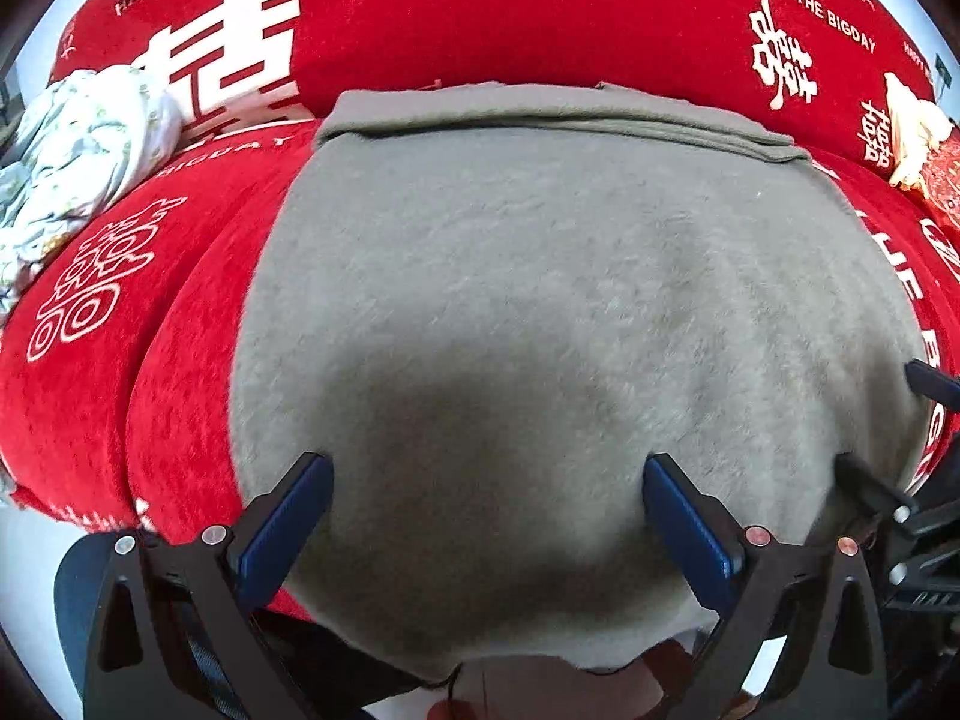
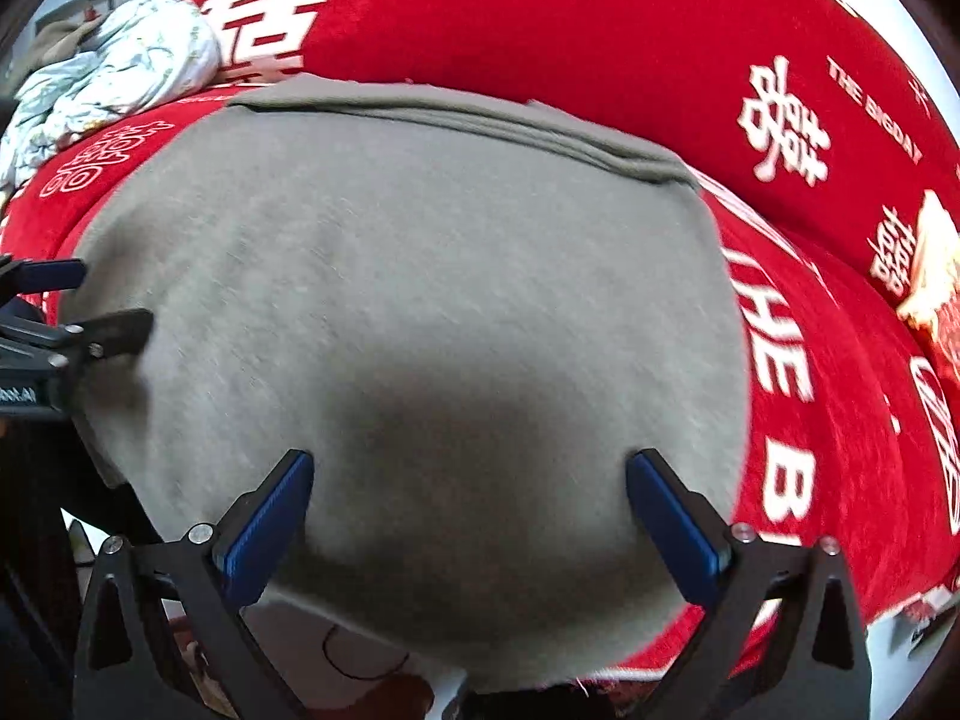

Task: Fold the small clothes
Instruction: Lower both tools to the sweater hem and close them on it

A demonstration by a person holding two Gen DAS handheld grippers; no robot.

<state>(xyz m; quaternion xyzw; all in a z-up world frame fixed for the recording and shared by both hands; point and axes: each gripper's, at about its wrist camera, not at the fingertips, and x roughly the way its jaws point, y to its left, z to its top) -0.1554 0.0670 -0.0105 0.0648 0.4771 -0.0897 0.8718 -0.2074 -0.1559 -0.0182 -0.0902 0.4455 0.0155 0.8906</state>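
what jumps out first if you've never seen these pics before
The big grey garment fills the middle of both views, spread flat with its far edge folded over, on a bright red cover with white lettering. Both the left hand-held gripper and the right hand-held gripper hang wide open over its near edge, holding nothing. A crumpled pale patterned garment sits at the far left of the cover.
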